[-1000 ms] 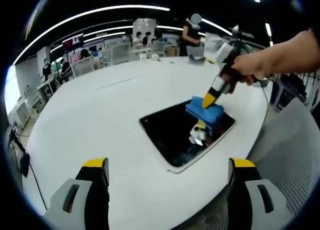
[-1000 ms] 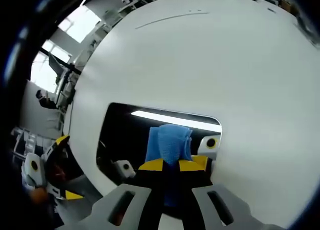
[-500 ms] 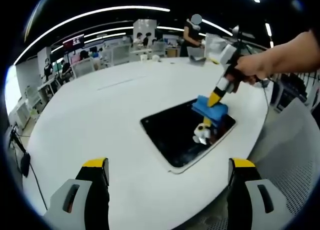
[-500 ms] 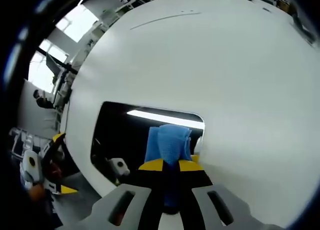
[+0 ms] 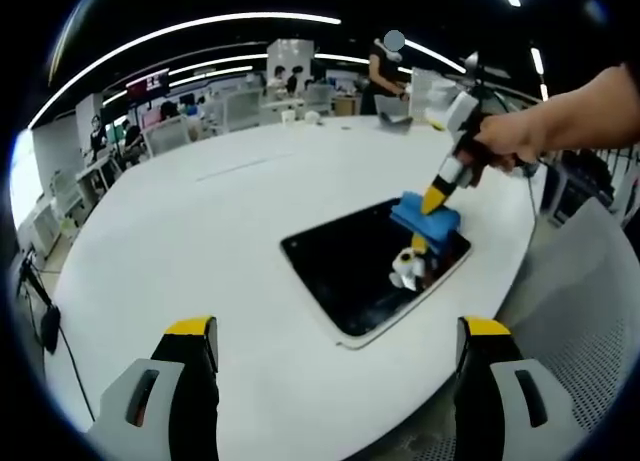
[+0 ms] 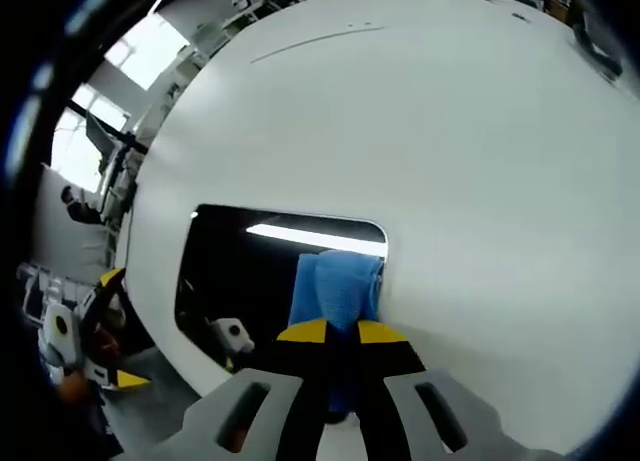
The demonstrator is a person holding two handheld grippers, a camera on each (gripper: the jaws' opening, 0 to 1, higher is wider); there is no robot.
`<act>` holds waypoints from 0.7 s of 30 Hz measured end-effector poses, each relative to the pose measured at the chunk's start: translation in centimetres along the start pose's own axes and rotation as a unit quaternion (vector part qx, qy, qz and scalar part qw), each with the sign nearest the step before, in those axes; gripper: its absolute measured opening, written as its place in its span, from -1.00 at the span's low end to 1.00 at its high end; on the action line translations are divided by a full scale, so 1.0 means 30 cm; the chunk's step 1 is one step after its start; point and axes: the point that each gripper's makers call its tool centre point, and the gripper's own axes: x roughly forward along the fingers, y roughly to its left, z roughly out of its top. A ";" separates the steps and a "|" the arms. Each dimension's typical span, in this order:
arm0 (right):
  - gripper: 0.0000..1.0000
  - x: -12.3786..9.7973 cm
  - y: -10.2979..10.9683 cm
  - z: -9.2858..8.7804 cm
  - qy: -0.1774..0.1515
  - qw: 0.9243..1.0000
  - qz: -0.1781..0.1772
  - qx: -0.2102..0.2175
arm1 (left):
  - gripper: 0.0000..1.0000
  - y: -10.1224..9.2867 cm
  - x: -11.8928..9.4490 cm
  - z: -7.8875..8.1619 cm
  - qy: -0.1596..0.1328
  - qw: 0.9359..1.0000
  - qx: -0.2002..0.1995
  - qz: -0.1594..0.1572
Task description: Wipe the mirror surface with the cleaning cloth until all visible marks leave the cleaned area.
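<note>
Wiping with cloth clamped in right gripper at mirror corner; marks too small to judge. Left gripper jaws apart, idle.

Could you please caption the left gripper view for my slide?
Right gripper presses blue cloth onto the mirror's far corner.
</note>
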 end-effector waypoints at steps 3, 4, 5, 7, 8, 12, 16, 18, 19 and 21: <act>-0.94 -0.008 0.000 -0.007 0.002 1.000 -0.004 -0.002 | 0.99 0.003 -0.001 0.000 0.000 1.000 -0.001 0.003; -0.94 -0.009 0.000 -0.009 0.003 1.000 -0.005 -0.001 | 0.99 0.003 -0.001 0.000 0.000 1.000 -0.001 0.002; -0.94 -0.010 -0.004 -0.011 0.005 1.000 -0.006 -0.001 | 0.99 0.002 -0.001 -0.001 0.001 1.000 0.002 0.002; -0.94 -0.009 -0.009 -0.009 0.005 1.000 -0.008 0.000 | 0.99 0.002 -0.001 0.000 0.000 1.000 0.004 0.002; -0.94 -0.010 -0.011 -0.011 0.005 1.000 -0.010 -0.002 | 0.99 0.003 -0.001 0.000 0.000 1.000 0.003 0.002; -0.94 -0.018 -0.011 -0.020 0.003 1.000 -0.014 -0.002 | 0.99 0.005 0.000 0.000 0.000 1.000 -0.001 0.004; -0.94 -0.015 -0.013 -0.019 0.002 1.000 -0.019 -0.005 | 0.99 0.002 0.001 -0.001 0.003 1.000 0.004 0.003; -0.94 -0.015 -0.014 -0.018 0.001 1.000 -0.019 -0.004 | 0.99 0.002 0.001 0.000 0.002 1.000 0.004 0.003; -0.94 -0.017 -0.013 -0.020 0.001 1.000 -0.018 -0.001 | 0.99 0.002 0.002 0.000 0.003 1.000 0.005 0.003; -0.94 -0.018 -0.011 -0.022 -0.001 1.000 -0.019 -0.001 | 0.99 0.001 0.001 0.000 0.003 1.000 0.004 0.003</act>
